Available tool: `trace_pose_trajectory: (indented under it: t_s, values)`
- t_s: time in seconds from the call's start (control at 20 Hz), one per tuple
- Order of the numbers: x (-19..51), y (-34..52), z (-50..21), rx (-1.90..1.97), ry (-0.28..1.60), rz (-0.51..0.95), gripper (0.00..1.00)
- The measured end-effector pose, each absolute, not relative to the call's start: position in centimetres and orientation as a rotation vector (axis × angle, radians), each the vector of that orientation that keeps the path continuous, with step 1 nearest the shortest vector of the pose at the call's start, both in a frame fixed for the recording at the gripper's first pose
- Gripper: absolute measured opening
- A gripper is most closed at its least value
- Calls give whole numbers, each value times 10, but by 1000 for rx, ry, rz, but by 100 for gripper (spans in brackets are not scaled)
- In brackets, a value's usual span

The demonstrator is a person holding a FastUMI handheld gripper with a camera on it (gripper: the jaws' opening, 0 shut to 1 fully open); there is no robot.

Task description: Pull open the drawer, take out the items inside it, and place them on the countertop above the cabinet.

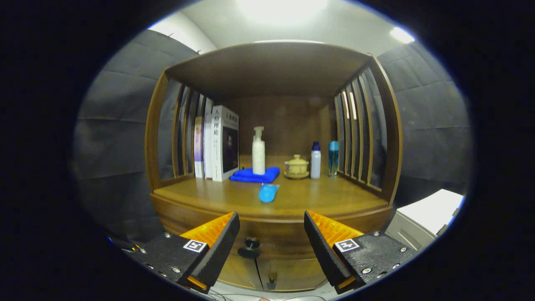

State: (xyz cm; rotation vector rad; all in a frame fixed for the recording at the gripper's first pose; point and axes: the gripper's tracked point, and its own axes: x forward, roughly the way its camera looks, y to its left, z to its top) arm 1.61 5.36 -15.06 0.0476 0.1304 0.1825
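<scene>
Gripper view: fingers (271,234) spread wide apart, gripping nothing, sitting at the lower centre of the frame. Between them, slightly left of centre, is the dark round drawer knob (250,247) on the drawer (273,236) front. Drawer looks closed, flush with the wooden cabinet (271,267). Fingers are not touching the knob; it sits just ahead of them. Below the drawer, two cabinet doors meet at a centre seam with a small latch (271,281) at the bottom.

Counter (326,196) above the drawer, mid frame, carries:
- small light-blue item (268,192) lying flat near the front edge, centre
- folded blue cloth (250,175) behind it, with a white pump bottle (258,151) standing upright on it
- lidded ceramic cup (296,166) on a saucer, right of the cloth
- white bottle with dark cap (315,160) just right of the cup
- clear blue bottle (333,158) beside that, near the right slats
- upright books (219,144) at the left, against the left slats

Hutch has slatted sides (355,129) and a wooden top panel (271,67) in the upper centre. Dark cloth wall (113,133) on both sides. White object (426,221) at lower right, beside the cabinet; cannot tell what it is. Drawer contents not visible.
</scene>
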Motion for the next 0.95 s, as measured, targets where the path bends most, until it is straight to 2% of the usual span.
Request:
trace_pose_trajectory:
  t_s: [0.25, 0.4, 0.5, 0.95]
  values:
    - [22, 40, -90, -23, 71, 178, 95]
    - [25, 37, -69, -41, 102, 135, 95]
    - [27, 49, -56, 9, 120, 162, 95]
    - [14, 34, -46, 11, 139, 72, 95]
